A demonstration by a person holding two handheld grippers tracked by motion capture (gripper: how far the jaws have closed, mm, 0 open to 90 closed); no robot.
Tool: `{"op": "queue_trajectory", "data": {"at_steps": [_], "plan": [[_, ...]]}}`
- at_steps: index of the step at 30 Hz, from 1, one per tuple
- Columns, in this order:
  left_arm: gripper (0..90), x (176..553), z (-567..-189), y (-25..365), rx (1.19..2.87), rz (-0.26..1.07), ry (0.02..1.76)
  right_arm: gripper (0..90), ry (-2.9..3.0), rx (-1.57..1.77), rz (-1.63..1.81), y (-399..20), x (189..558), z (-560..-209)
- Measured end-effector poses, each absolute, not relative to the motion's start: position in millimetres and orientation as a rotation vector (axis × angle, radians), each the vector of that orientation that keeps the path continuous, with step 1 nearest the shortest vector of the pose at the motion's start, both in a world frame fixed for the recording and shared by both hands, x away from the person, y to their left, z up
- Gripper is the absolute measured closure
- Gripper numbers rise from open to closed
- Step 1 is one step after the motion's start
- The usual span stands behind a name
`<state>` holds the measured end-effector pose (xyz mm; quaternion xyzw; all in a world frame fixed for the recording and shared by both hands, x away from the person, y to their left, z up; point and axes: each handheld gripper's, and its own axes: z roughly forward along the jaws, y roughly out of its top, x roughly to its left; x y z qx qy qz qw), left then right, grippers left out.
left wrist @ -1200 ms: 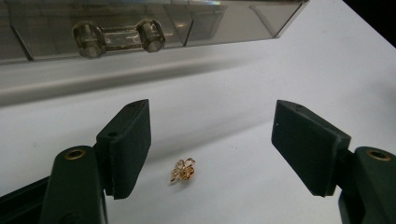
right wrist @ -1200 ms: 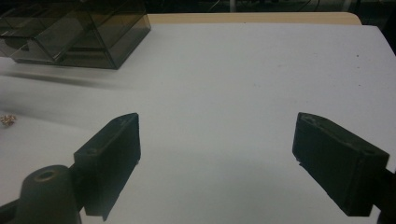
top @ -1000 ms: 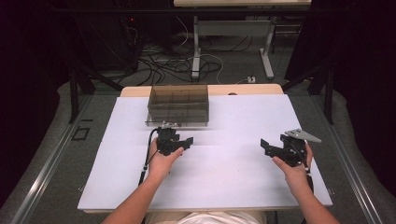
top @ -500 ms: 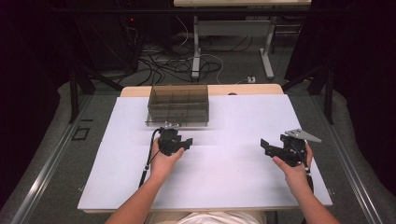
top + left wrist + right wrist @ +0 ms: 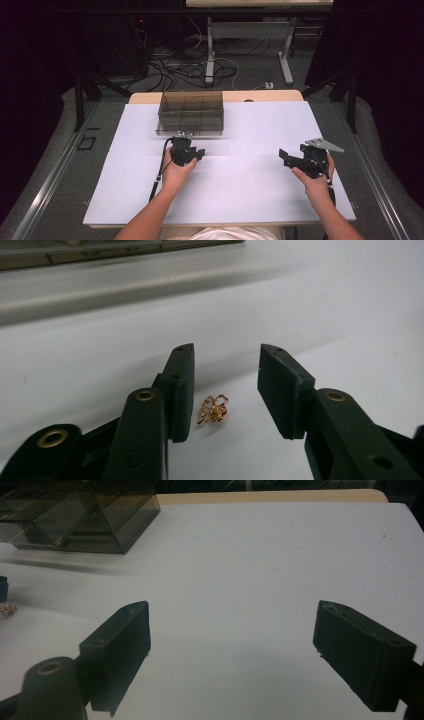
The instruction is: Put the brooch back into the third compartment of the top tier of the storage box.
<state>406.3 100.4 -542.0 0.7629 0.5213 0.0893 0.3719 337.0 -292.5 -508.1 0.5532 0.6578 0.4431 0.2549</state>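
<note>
Nearest, the left gripper (image 5: 227, 365) stood with its jaws spread, having just been closing around the small gold-coloured clover-shaped metal charm (image 5: 213, 410). The charm lay untouched on the white table (image 5: 260, 200), just beside the left-hand jaw and back from the tips. The right gripper (image 5: 232, 612), well apart to the right, gaped over bare table. Farther off stood the smoky transparent plastic compartment box (image 5: 190, 112), its contents hard to make out.

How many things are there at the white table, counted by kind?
Gold flower charm: 1
Smoky see-through box: 1
Hand-held grippers: 2 (left hand-held gripper, its jaws have just been closing with the charm between them, not touching; right hand-held gripper)
Total: 4
</note>
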Motion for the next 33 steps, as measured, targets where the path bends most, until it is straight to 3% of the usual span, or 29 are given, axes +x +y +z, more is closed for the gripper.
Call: {"op": "queue_trajectory", "data": {"at_steps": [33], "plan": [[77.5, 410.5, -548.8, 96.2, 1.998, 0.209, 1.436, 15.1, 1.789, 1.511, 1.212, -293.0, 338.4, -510.1]]}}
